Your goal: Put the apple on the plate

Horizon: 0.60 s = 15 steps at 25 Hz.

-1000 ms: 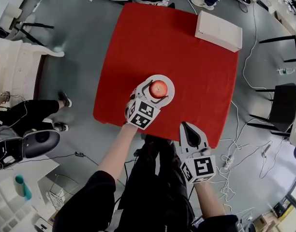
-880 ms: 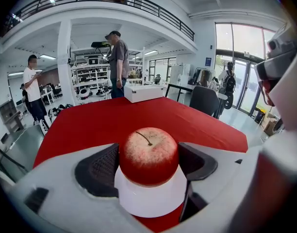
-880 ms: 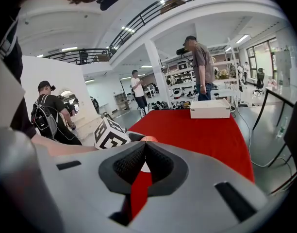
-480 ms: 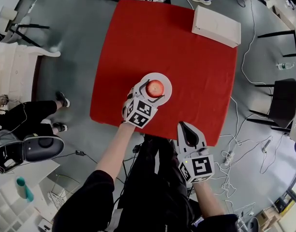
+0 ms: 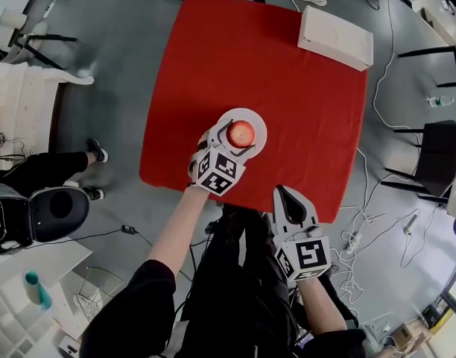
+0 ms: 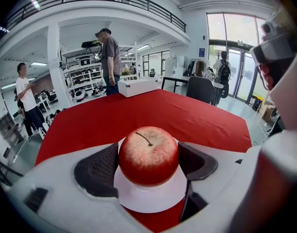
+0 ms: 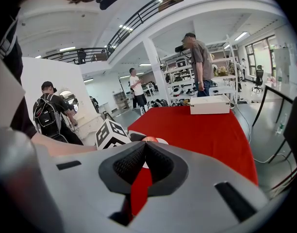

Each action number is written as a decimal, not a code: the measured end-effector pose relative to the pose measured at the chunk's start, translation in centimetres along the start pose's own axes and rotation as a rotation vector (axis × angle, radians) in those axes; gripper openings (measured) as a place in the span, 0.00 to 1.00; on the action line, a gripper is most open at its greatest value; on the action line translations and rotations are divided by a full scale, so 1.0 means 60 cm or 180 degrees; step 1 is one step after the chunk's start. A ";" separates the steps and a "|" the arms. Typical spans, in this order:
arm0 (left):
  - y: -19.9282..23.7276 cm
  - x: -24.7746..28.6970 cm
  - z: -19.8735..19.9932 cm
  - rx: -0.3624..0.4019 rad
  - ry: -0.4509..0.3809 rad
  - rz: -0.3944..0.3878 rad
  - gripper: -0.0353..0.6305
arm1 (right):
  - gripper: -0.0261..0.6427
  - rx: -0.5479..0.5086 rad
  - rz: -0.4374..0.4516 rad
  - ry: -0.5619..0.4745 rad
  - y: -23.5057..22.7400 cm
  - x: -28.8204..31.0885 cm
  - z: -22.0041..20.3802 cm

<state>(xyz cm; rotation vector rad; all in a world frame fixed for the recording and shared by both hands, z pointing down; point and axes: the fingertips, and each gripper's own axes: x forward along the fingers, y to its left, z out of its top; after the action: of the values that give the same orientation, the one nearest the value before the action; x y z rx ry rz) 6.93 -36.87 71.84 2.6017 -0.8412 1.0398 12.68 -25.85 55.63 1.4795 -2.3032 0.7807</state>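
Observation:
A red apple (image 5: pixel 241 133) rests on a small white plate (image 5: pixel 256 120) near the front edge of the red table (image 5: pixel 287 80). My left gripper (image 5: pixel 229 146) reaches in from the near side. In the left gripper view its dark pads (image 6: pixel 97 171) press both sides of the apple (image 6: pixel 148 154), which sits on the plate (image 6: pixel 148 200). My right gripper (image 5: pixel 286 198) hovers off the table's front edge, shut and empty, its pads (image 7: pixel 160 164) meeting. From there the apple (image 7: pixel 149 139) shows only as a sliver.
A white box (image 5: pixel 335 37) lies at the table's far right corner. A black chair (image 5: pixel 435 162) and cables are on the floor to the right. Several people stand beyond the table in the gripper views.
The apple stays on the plate between the left gripper's jaws. Only the head view has shifted slightly; the right gripper holds its place.

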 end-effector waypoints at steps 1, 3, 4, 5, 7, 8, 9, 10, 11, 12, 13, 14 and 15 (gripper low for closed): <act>0.000 -0.001 0.000 -0.0001 -0.0007 -0.0001 0.63 | 0.06 0.0003 -0.0005 0.0000 -0.001 -0.001 -0.001; -0.001 -0.001 0.000 -0.0015 -0.0016 -0.0010 0.63 | 0.06 0.0017 -0.0017 0.0000 -0.002 -0.003 -0.004; -0.002 -0.002 -0.001 -0.0023 -0.0017 -0.0022 0.63 | 0.06 0.0023 -0.0019 0.0001 -0.003 -0.004 -0.005; -0.003 -0.002 -0.001 -0.0029 -0.0019 -0.0038 0.63 | 0.06 0.0029 -0.0022 0.0004 -0.004 -0.004 -0.007; -0.005 -0.004 0.001 -0.0029 -0.0026 -0.0077 0.64 | 0.06 0.0032 -0.0022 0.0011 -0.002 -0.006 -0.010; -0.005 -0.005 0.002 -0.0028 -0.0034 -0.0087 0.64 | 0.06 0.0027 -0.0016 0.0014 -0.001 -0.006 -0.011; -0.005 -0.006 0.004 -0.0027 -0.0048 -0.0086 0.64 | 0.06 0.0015 -0.0005 0.0018 0.001 -0.006 -0.011; -0.005 -0.008 0.006 -0.0024 -0.0065 -0.0080 0.64 | 0.06 0.0001 0.0009 0.0021 0.002 -0.005 -0.010; -0.004 -0.009 0.008 -0.0020 -0.0081 -0.0072 0.64 | 0.06 -0.0008 0.0017 0.0023 0.004 -0.005 -0.010; -0.004 -0.010 0.010 -0.0012 -0.0090 -0.0067 0.64 | 0.06 -0.0007 0.0017 0.0023 0.004 -0.005 -0.010; -0.005 -0.012 0.012 -0.0004 -0.0093 -0.0067 0.64 | 0.06 0.0001 0.0011 0.0020 0.005 -0.006 -0.011; -0.006 -0.014 0.013 0.0002 -0.0092 -0.0069 0.64 | 0.06 0.0007 0.0007 0.0017 0.005 -0.007 -0.011; -0.007 -0.016 0.014 0.0004 -0.0094 -0.0071 0.64 | 0.06 0.0010 0.0005 0.0013 0.006 -0.008 -0.011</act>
<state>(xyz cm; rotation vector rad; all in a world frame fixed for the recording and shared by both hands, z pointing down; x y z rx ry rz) 7.07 -36.45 70.60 2.6274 -0.8165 0.9988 12.53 -24.96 55.81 1.4763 -2.3014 0.7871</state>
